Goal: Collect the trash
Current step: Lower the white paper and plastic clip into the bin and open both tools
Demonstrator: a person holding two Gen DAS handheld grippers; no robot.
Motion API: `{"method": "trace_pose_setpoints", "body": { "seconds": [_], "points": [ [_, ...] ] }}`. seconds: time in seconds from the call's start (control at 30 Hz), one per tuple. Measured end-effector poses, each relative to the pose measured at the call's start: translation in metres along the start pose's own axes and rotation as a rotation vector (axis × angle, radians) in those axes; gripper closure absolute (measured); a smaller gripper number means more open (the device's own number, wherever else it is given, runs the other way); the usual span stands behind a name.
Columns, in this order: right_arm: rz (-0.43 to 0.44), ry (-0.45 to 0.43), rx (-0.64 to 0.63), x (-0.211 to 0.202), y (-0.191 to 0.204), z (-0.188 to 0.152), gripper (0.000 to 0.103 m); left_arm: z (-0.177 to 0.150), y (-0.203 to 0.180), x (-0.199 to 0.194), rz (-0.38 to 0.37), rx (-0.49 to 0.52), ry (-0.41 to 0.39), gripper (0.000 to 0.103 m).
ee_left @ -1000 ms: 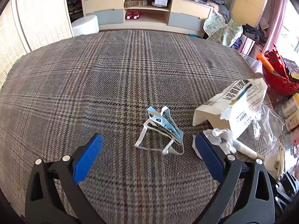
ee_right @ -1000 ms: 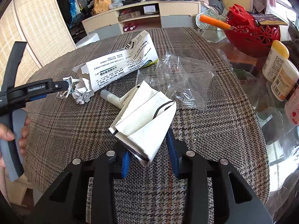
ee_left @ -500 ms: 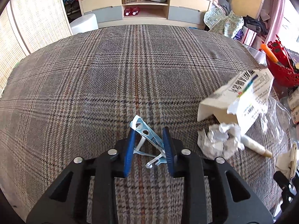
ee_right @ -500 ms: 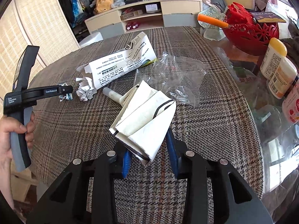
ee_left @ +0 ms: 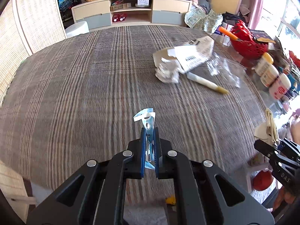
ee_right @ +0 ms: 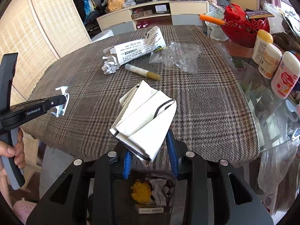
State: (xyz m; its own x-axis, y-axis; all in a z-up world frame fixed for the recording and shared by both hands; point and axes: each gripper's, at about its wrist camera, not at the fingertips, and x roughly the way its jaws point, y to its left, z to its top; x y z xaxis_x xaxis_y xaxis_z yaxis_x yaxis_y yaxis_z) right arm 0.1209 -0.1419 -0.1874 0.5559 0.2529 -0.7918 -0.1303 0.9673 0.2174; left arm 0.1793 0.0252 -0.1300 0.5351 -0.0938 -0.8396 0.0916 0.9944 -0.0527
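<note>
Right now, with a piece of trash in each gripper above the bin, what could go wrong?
1. The left gripper pinches only a thin part of the blue and white plastic scrap; it could slip out over the tablecloth.
2. The folded white paper in the right gripper is wide and might catch the rim of the bin below.

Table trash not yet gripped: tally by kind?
Crumpled paper ball: 1
Torn printed carton: 1
Marker pen: 1
Clear plastic bag: 1
Total: 4
</note>
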Motion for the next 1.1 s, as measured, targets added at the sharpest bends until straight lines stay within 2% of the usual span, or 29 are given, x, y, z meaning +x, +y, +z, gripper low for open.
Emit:
{"method": "trace_pose_setpoints", "body": {
  "seconds": [0.3,0.47,0.6,0.87,1.1],
  "points": [
    [0.034,0.035,0.001,-0.027,0.003,-0.069,0.069,-0.106,-0.037,-0.036,-0.077,0.014,0.006,0.097],
    [0.034,0.068,0.015,-0.027,0.002,-0.104,0.069,-0.144,-0.038,-0.039,-0.125,-0.016,0.021,0.097],
    [0.038,0.103,0.042,-0.021,-0.002,-0.130,0.069,-0.167,-0.044,-0.037,-0.151,-0.028,0.008,0.097],
    [0.042,0.168,0.056,-0.002,-0.004,-0.167,0.069,-0.211,-0.066,-0.011,-0.238,-0.014,0.035,0.097],
    [0.001,0.210,0.035,0.016,-0.007,-0.180,0.069,-0.217,-0.075,0.016,-0.260,0.011,0.093,0.096]
  ]
}}
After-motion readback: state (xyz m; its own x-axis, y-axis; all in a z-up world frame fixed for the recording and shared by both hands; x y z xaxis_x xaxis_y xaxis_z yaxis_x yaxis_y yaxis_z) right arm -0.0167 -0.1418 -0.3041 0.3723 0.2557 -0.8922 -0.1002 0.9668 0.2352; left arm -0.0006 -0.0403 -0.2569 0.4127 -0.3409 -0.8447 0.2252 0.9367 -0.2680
